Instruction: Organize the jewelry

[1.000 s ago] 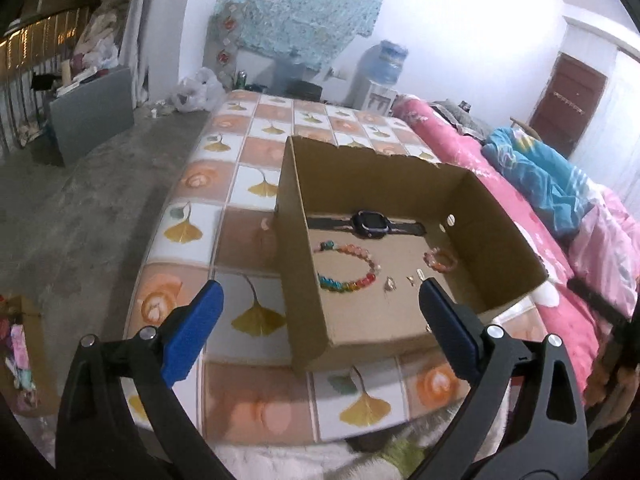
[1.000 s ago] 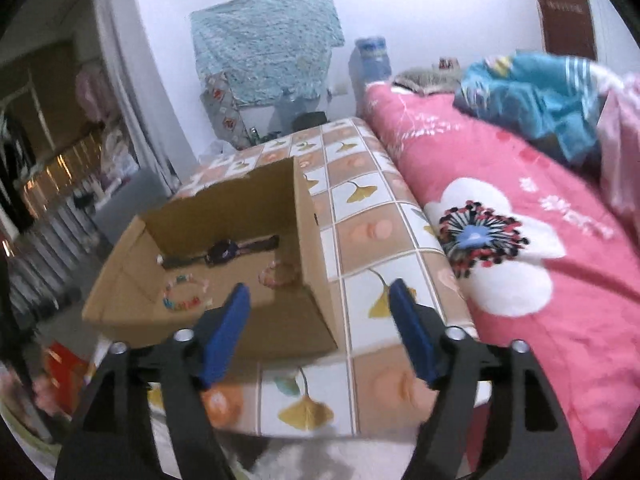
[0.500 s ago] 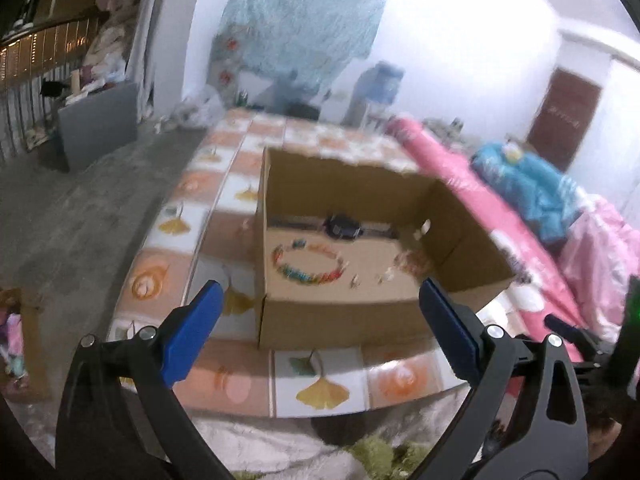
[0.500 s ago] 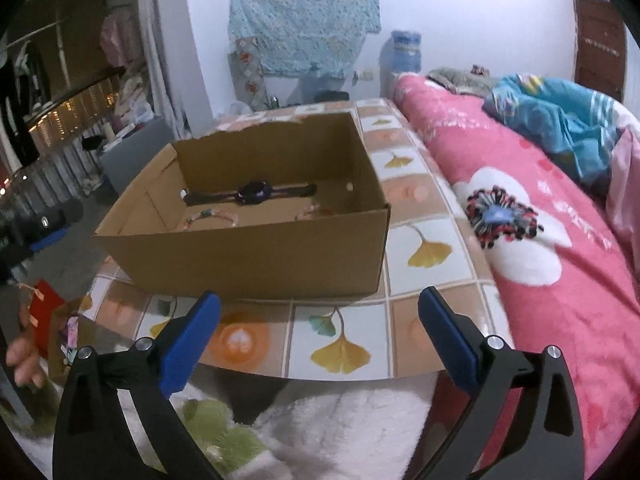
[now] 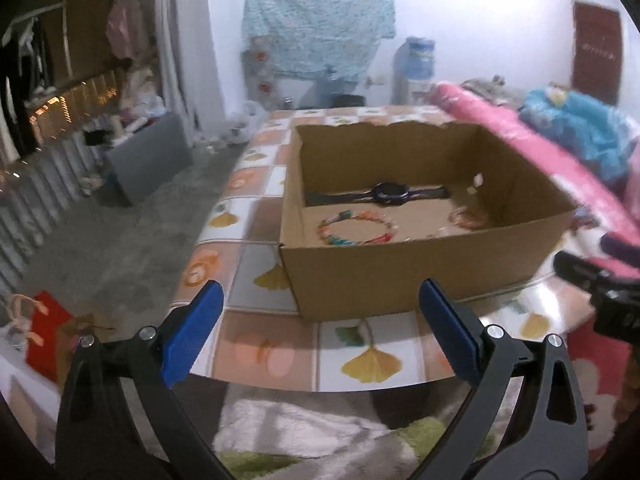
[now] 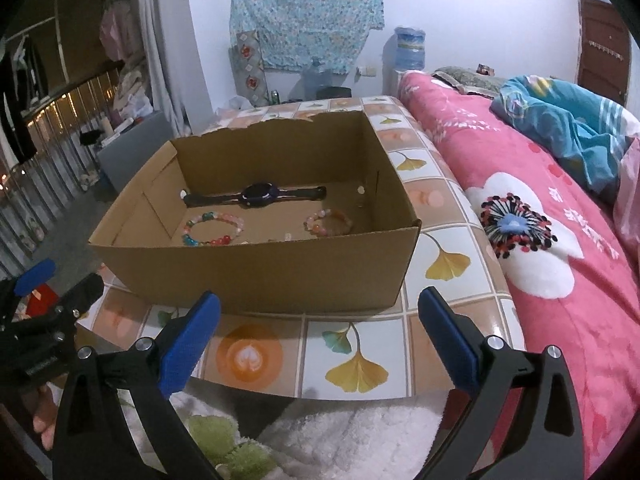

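An open cardboard box (image 5: 420, 276) (image 6: 256, 276) stands on a tiled table. Inside lie a dark wristwatch (image 5: 388, 193) (image 6: 260, 195), a multicoloured bead bracelet (image 5: 356, 229) (image 6: 214, 229), a smaller pink bead bracelet (image 5: 466, 218) (image 6: 328, 222) and a few tiny pieces (image 6: 287, 236). My left gripper (image 5: 320, 324) is open and empty, held off the table's front edge, short of the box. My right gripper (image 6: 320, 328) is open and empty too, also in front of the box.
The table (image 6: 360, 344) has a glossy ginkgo-leaf tile top. A pink floral bed (image 6: 540, 208) runs along its right side. A white and green fluffy rug (image 6: 320, 440) lies below the front edge. A red bag (image 5: 48, 332) and grey board (image 5: 148, 160) are on the floor at left.
Both grippers have pulled back and lowered from above the box to in front of the table edge. The box now appears farther away. Both stayed open.
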